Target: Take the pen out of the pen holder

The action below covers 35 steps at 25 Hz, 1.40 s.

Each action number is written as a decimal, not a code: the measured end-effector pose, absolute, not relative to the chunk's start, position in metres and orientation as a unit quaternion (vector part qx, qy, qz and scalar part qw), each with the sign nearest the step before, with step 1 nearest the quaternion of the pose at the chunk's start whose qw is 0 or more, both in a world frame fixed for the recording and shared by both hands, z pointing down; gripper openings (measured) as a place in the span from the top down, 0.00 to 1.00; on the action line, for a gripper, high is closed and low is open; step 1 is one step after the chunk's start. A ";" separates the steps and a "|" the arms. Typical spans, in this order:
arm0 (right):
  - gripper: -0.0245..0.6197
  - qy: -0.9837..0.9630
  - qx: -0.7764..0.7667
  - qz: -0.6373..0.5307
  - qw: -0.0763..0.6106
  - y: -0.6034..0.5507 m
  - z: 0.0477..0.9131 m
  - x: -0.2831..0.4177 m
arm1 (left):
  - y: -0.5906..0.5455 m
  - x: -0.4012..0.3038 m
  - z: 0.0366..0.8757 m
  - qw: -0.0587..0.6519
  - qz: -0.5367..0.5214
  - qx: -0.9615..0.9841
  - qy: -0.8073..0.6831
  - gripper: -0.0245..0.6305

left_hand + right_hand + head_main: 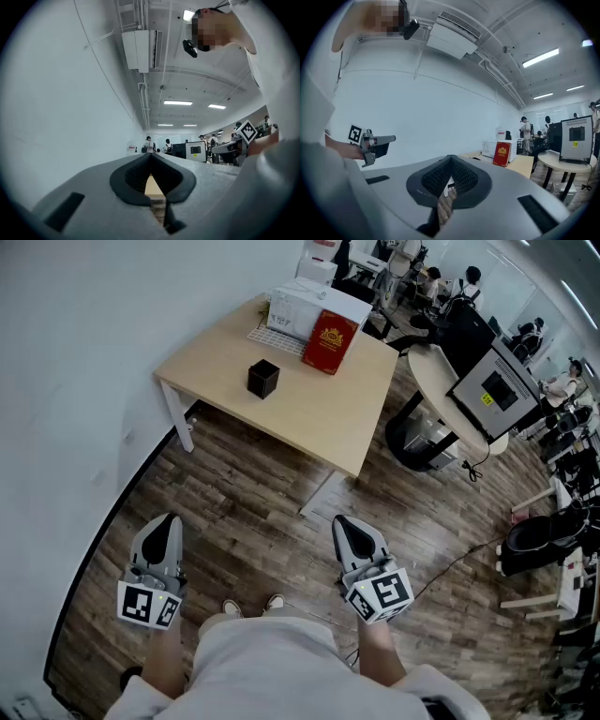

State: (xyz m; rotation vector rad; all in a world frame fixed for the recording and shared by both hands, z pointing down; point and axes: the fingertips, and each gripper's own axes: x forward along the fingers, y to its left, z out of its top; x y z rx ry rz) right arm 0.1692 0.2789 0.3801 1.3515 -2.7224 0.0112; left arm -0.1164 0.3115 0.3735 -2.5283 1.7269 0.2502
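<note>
The black cube-shaped pen holder (262, 378) stands on the light wooden table (319, 418), far ahead of both grippers. No pen can be made out in it at this distance. My left gripper (167, 518) and right gripper (339, 519) hang side by side close to my body, over the wooden floor, both pointing toward the table. Each has its jaws shut with nothing between them. In the left gripper view the closed tips (151, 154) frame a sliver of the table. In the right gripper view the closed tips (450, 157) hide the pen holder.
A red book (329, 341) leans against a white box (302, 307) at the table's far edge. A white wall runs along the left. To the right stands a round table with a monitor (494, 388), and people sit at desks beyond it.
</note>
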 end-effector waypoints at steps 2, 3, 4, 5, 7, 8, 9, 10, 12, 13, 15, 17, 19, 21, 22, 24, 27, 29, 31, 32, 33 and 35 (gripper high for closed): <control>0.96 -0.897 0.440 0.005 0.048 0.278 0.381 0.172 | 0.311 -0.110 0.372 0.037 0.081 -0.823 0.561 0.94; 0.96 -0.898 0.437 0.005 0.046 0.277 0.382 0.172 | 0.312 -0.107 0.372 0.037 0.080 -0.823 0.562 0.94; 0.96 -0.899 0.435 0.006 0.045 0.277 0.383 0.173 | 0.312 -0.105 0.373 0.036 0.080 -0.822 0.562 0.94; 0.96 -0.901 0.432 0.007 0.044 0.275 0.383 0.173 | 0.313 -0.103 0.374 0.034 0.079 -0.822 0.563 0.94; 0.96 -0.903 0.427 0.007 0.043 0.272 0.383 0.172 | 0.312 -0.101 0.375 0.032 0.077 -0.821 0.565 0.94; 0.96 -0.905 0.423 0.006 0.043 0.270 0.382 0.170 | 0.311 -0.101 0.374 0.032 0.076 -0.820 0.566 0.94; 0.96 -0.906 0.420 0.005 0.043 0.268 0.383 0.169 | 0.311 -0.101 0.373 0.033 0.075 -0.819 0.568 0.94; 0.96 -0.908 0.416 0.005 0.042 0.267 0.383 0.167 | 0.310 -0.101 0.372 0.034 0.074 -0.818 0.569 0.94; 0.96 -0.911 0.409 0.009 0.043 0.265 0.386 0.164 | 0.309 -0.101 0.371 0.034 0.072 -0.817 0.571 0.94; 0.96 -0.912 0.407 0.013 0.043 0.264 0.387 0.164 | 0.309 -0.100 0.371 0.034 0.072 -0.817 0.571 0.94; 0.96 -0.913 0.405 0.030 0.042 0.263 0.389 0.167 | 0.307 -0.096 0.369 0.036 0.075 -0.818 0.569 0.94; 0.96 -0.912 0.404 0.056 0.035 0.262 0.391 0.173 | 0.307 -0.092 0.365 0.041 0.079 -0.819 0.567 0.94; 0.96 -0.911 0.407 0.064 0.030 0.261 0.390 0.180 | 0.305 -0.089 0.365 0.042 0.082 -0.819 0.566 0.94; 0.96 -0.910 0.409 0.054 0.030 0.261 0.386 0.186 | 0.304 -0.087 0.367 0.039 0.085 -0.819 0.565 0.94; 0.95 -0.911 0.408 0.049 0.030 0.261 0.384 0.189 | 0.303 -0.085 0.368 0.037 0.087 -0.820 0.565 0.94; 0.85 -0.914 0.404 0.042 0.026 0.257 0.378 0.195 | 0.301 -0.079 0.366 0.039 0.091 -0.820 0.564 0.94; 0.74 -0.915 0.401 0.027 0.014 0.248 0.366 0.204 | 0.297 -0.070 0.361 0.045 0.092 -0.821 0.562 0.94; 0.60 -0.918 0.396 0.016 0.007 0.242 0.361 0.208 | 0.293 -0.066 0.361 0.045 0.094 -0.819 0.564 0.94; 0.47 -0.922 0.387 0.009 0.005 0.238 0.359 0.211 | 0.290 -0.061 0.361 0.047 0.091 -0.818 0.566 0.94; 0.42 -0.923 0.384 0.006 0.005 0.236 0.360 0.212 | 0.290 -0.057 0.360 0.050 0.089 -0.817 0.567 0.94; 0.39 -0.924 0.382 0.004 0.005 0.234 0.360 0.214 | 0.290 -0.054 0.360 0.054 0.086 -0.816 0.569 0.94; 0.36 -0.926 0.378 0.004 0.000 0.231 0.363 0.217 | 0.292 -0.049 0.361 0.057 0.081 -0.813 0.574 0.94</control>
